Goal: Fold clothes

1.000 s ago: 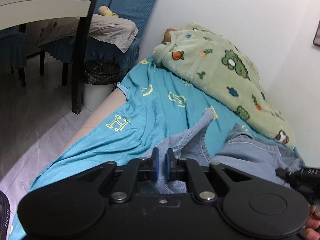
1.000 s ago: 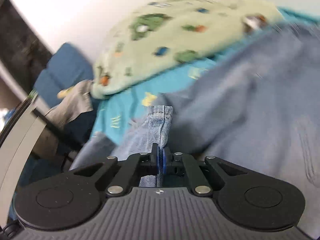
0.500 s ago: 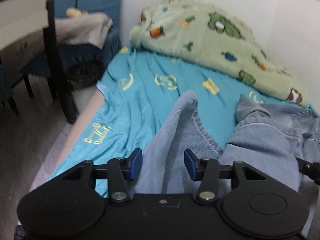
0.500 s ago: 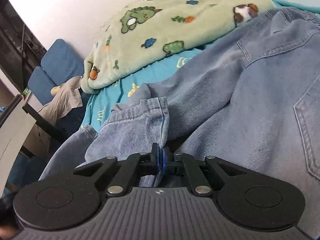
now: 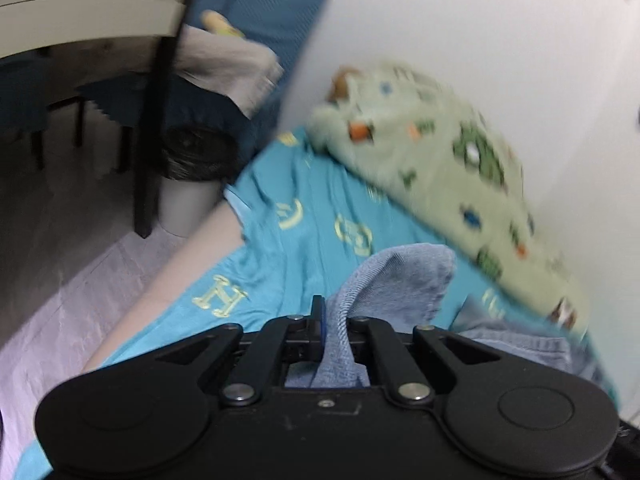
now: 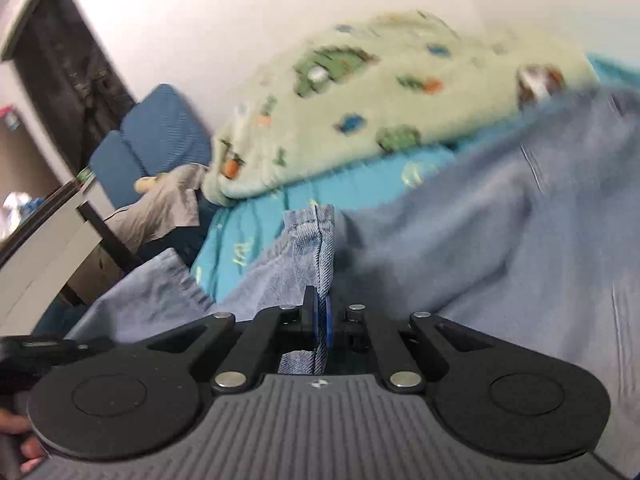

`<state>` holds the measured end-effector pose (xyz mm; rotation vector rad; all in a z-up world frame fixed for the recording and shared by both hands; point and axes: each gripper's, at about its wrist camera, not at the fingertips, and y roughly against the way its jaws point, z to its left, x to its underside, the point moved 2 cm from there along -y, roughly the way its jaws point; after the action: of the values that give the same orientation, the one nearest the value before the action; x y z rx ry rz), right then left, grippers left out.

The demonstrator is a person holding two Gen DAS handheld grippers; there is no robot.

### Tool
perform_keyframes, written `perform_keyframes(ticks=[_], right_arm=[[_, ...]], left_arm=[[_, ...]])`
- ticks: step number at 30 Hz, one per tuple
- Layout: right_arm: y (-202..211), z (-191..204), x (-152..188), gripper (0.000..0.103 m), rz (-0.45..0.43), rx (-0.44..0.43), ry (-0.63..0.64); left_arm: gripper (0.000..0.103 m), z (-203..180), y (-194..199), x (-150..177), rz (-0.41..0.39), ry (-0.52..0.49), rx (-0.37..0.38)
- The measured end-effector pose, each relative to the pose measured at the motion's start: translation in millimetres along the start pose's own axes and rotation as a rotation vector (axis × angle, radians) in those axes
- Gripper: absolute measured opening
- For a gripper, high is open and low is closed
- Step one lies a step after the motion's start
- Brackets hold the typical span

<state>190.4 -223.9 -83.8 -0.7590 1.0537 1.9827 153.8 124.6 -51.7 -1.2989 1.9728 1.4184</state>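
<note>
A pair of light blue jeans (image 6: 500,248) lies spread over a turquoise bedsheet (image 5: 280,256). In the left wrist view my left gripper (image 5: 330,322) is shut on a frayed trouser-leg end of the jeans (image 5: 400,276), which rises in a fold just past the fingers. In the right wrist view my right gripper (image 6: 322,320) is shut on a seamed denim edge (image 6: 316,240) that stands up ahead of it. The left gripper's body (image 6: 36,352) shows at the lower left edge of that view. Both views are motion-blurred.
A green cartoon-print blanket (image 5: 440,160) is piled along the white wall at the back of the bed. Left of the bed stand a lined waste bin (image 5: 192,184), a dark table leg (image 5: 150,140) and a blue chair with beige clothing (image 5: 228,68).
The left gripper opened, shifted along the trouser leg and shut again on its frayed end. The right gripper kept its hold on the denim seam while both views swung.
</note>
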Motion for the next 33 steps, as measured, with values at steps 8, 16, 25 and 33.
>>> perform_keyframes(ticks=[8, 16, 25, 33], right_arm=[[-8.4, 62.2, -39.5, 0.003, -0.056, -0.063, 0.178], [-75.2, 174.9, -106.0, 0.003, -0.053, -0.109, 0.492], [-162.4, 269.2, -117.1, 0.003, -0.014, -0.159, 0.683], [-218.3, 261.1, -55.9, 0.029, 0.114, -0.158, 0.681]], left_arm=[[0.001, 49.1, 91.4, 16.7, -0.149, 0.238, -0.099], [0.001, 77.8, 93.6, 16.3, -0.154, 0.362, -0.104], [0.001, 101.3, 94.3, 24.7, -0.139, 0.426, -0.096], [0.001, 116.3, 81.0, 31.5, -0.101, 0.454, -0.118]])
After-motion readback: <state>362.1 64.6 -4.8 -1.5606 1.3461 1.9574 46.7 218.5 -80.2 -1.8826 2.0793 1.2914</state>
